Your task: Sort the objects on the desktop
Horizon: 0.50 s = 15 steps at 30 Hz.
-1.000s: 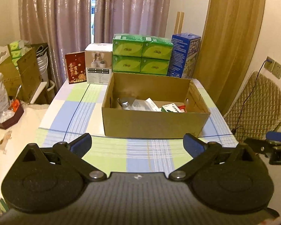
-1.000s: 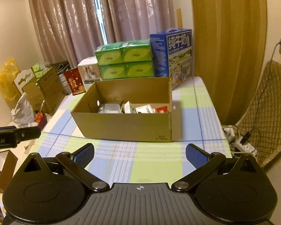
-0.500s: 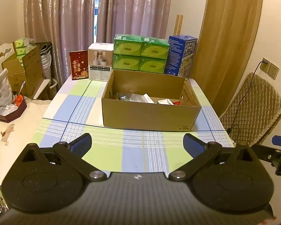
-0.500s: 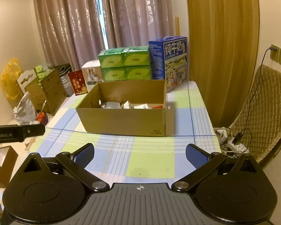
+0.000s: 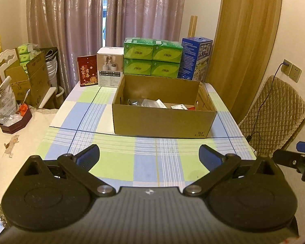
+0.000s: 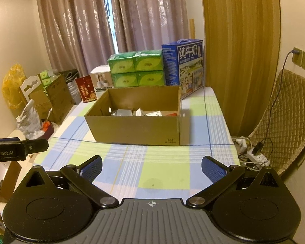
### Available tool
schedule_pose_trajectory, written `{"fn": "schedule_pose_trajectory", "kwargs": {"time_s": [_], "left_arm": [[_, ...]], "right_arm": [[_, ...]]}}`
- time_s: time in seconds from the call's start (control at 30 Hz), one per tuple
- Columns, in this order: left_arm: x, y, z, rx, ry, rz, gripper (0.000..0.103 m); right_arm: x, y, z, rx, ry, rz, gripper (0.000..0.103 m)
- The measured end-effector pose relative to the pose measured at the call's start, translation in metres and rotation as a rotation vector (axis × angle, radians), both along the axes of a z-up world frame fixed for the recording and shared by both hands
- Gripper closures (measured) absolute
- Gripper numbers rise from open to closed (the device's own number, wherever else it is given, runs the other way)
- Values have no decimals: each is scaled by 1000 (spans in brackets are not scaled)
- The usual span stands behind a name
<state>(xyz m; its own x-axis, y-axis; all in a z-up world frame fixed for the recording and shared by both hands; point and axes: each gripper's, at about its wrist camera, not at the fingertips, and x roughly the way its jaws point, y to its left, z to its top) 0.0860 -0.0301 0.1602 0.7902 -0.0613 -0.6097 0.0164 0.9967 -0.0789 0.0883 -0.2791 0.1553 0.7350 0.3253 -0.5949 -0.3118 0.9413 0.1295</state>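
I see a matt brown cardboard box (image 5: 164, 122) on a woven checked tablecloth (image 5: 146, 162). Glossy film wraps the green tissue packs (image 5: 152, 57). My left gripper (image 5: 149, 157) has matt black plastic arms, textured blue pads (image 5: 90, 155).

Left wrist view: looks level-forward from off the near edge of the tabletop (image 5: 148, 162), facing the cardboard box (image 5: 162, 122) almost square-on, well back from it. Right wrist view: same heading, set to the right of the box (image 6: 136, 130), showing its right-hand corner, equally far back. Both views share the box, the tabletop and the curtains (image 6: 116, 24) behind. Each view catches the other hand-held gripper at its edge.
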Motion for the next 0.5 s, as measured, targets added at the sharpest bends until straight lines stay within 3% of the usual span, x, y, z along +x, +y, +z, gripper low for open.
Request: {"fn": "schedule_pose_trajectory", "kwargs": {"time_s": [0.5], "left_arm": [[-4,-3,-6,14,17,-5,1]], "right_arm": [[-3,-4,-6,-7,6,-6,2]]}}
